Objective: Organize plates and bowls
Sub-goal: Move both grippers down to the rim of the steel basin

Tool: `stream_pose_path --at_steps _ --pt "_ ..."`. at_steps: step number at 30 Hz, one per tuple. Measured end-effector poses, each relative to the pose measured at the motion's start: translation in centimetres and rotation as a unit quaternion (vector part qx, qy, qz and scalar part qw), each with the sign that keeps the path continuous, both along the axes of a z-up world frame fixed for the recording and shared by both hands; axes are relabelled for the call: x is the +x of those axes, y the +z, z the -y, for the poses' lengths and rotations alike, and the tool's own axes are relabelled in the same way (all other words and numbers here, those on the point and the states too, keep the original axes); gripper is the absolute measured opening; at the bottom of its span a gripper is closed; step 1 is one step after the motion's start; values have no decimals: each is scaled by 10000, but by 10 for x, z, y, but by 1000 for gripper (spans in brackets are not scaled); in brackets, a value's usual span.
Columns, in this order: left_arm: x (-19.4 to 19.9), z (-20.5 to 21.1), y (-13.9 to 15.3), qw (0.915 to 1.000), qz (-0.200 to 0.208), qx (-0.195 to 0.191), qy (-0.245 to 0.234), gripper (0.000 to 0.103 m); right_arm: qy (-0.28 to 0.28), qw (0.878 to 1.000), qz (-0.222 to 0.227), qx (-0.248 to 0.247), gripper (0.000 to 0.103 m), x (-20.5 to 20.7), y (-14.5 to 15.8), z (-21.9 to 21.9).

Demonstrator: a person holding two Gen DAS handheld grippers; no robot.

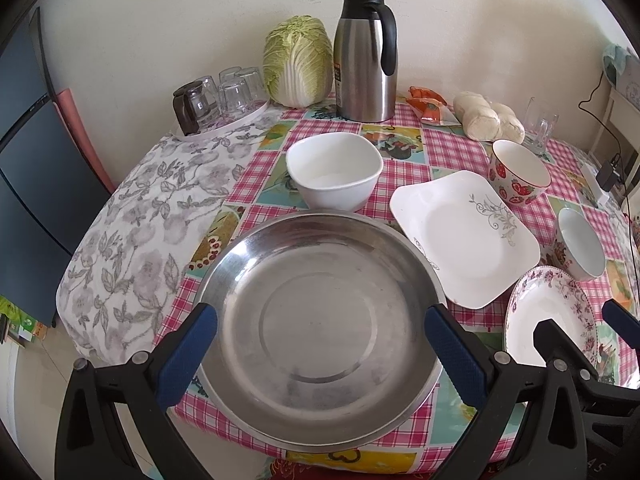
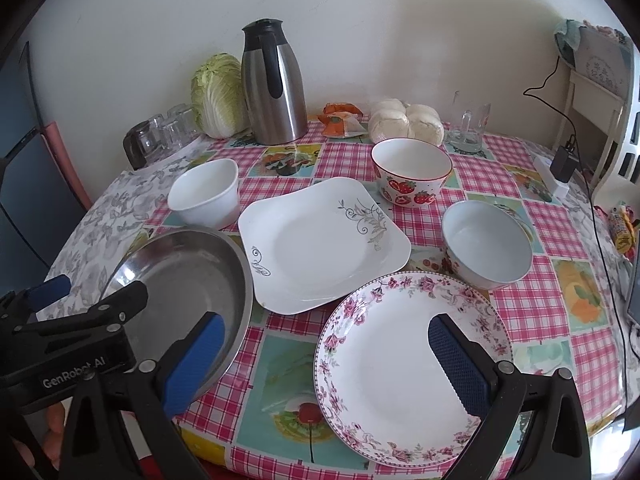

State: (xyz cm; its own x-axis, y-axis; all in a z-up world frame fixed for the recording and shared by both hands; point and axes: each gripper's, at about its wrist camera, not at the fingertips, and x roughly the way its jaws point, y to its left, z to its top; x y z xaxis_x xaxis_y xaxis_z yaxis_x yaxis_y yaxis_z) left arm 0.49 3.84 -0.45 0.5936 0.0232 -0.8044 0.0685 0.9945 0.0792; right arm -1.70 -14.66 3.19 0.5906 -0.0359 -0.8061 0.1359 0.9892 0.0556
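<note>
A steel plate (image 1: 320, 332) lies at the table's near edge, also in the right wrist view (image 2: 188, 280). My left gripper (image 1: 320, 354) is open above it, fingers on either side, holding nothing. A round floral plate (image 2: 412, 364) lies at the front right; my right gripper (image 2: 326, 360) is open above it and empty. A square white plate (image 2: 320, 240) sits in the middle. A white bowl (image 1: 334, 170), a strawberry bowl (image 2: 412, 178) and a pale blue bowl (image 2: 486, 244) stand behind the plates.
A steel thermos jug (image 1: 366, 56), a cabbage (image 1: 298, 60), a tray of glasses (image 1: 220, 104), steamed buns (image 2: 404, 124) and a glass mug (image 2: 470, 128) line the back by the wall. A charger and cable (image 2: 564, 160) lie at the right edge.
</note>
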Motion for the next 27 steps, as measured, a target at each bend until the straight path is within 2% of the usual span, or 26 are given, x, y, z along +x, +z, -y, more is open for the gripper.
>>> stream_pose_path --at_steps 4,8,13,20,27 --pt "1 -7 -1 9999 -31 -89 53 103 35 10000 -15 41 103 3 -2 -4" --pt "7 -23 -6 9989 -199 -399 110 103 212 9995 -147 181 103 11 -10 -10" --pt "17 -71 -21 9936 -345 -787 729 103 470 9959 -562 524 103 27 -33 -20" --pt "23 -127 -46 9823 -367 -1313 1284 103 715 9898 -786 945 103 41 -53 -34" --pt "35 -143 -70 9813 -588 -1243 1349 103 950 9860 -937 998 103 49 -58 -54"
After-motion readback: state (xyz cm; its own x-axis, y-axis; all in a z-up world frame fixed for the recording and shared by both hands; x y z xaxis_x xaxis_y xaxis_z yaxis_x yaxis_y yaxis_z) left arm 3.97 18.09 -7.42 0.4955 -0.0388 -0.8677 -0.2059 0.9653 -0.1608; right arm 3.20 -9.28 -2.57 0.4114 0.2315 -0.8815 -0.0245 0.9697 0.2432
